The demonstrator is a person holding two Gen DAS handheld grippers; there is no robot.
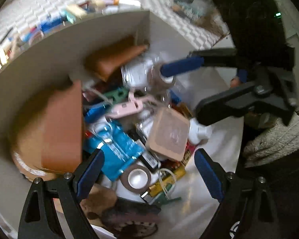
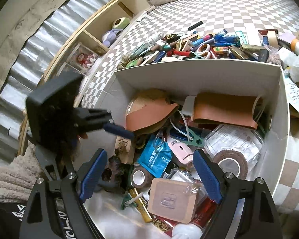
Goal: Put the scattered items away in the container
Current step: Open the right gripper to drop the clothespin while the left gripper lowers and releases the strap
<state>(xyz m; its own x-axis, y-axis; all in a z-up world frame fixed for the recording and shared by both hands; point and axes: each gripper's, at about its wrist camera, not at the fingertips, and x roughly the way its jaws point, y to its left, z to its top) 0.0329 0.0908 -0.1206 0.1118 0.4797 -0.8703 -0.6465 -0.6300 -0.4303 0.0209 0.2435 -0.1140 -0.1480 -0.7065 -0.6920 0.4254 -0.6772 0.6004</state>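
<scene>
While poised over the white cardboard box [image 2: 199, 73] of clutter, left tongs [image 1: 149, 171] and right tongs [image 2: 149, 174] both released, grasping nothing.

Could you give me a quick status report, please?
Both grippers open, empty, over box. Box nearly full. Loose pile remains behind it.

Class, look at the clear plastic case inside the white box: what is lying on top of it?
A brown tape roll lies on the clear plastic case; printed paper shows through its lid. What lies beneath is covered.
</scene>
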